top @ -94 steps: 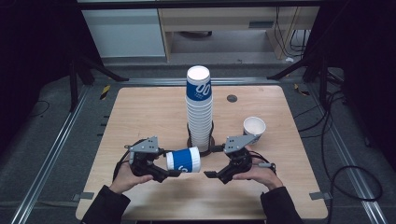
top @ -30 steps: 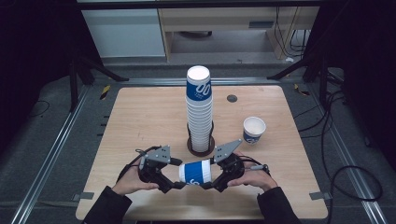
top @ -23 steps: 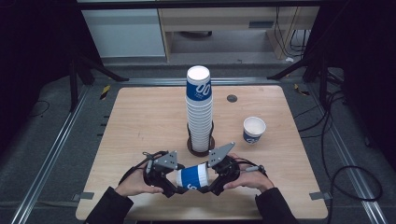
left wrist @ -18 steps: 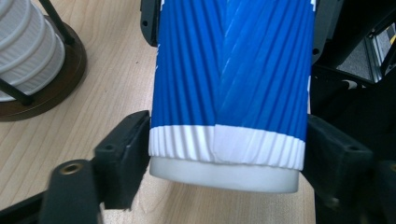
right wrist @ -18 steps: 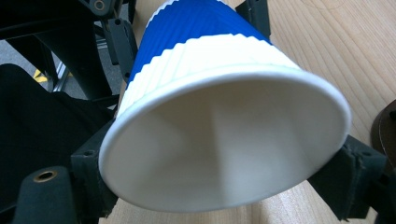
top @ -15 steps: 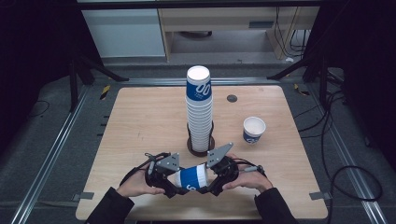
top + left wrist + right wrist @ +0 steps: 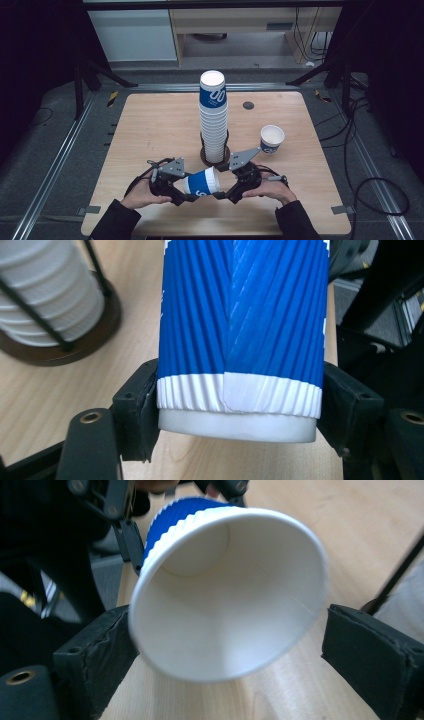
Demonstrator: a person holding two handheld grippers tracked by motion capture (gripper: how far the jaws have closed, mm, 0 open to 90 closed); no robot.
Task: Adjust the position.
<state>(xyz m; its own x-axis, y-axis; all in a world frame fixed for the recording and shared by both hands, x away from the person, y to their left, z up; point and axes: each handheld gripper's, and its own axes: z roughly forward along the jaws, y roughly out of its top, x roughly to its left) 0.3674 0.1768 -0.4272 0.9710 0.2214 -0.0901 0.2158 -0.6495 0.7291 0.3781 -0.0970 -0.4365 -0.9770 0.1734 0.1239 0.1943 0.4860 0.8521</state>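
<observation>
Passing this blue ribbed paper cup (image 7: 201, 182) across from one side to the other is what I reckon I'm in the middle of right now. It's lying on its side just above the table (image 7: 150, 125), near the front edge, with my left gripper (image 7: 176, 190) clamped on its base end; in the left gripper view you can see both black pads pressed flat against the white band at the bottom of the cup (image 7: 240, 340). The open mouth points at my right gripper (image 7: 231, 192), and in the right gripper view the rim (image 7: 225, 595) sits between the jaws, one pad right up against it and the other standing a bit clear, so that one's spread and not gripping yet as far as I can judge. Next move, I'd say, is to close the right one gently on the rim end, since paper walls there will squash easily, and only then let go on the left. Around it: the tall stack of cups (image 7: 213, 120) in its dark round holder (image 7: 215, 156) is just behind the handover spot, close enough that a careless swing of the right hand could clip it. One loose cup (image 7: 272, 138) stands upright off to the right, well apart. There's a small dark disc (image 7: 248, 105) further back, out of the way.
</observation>
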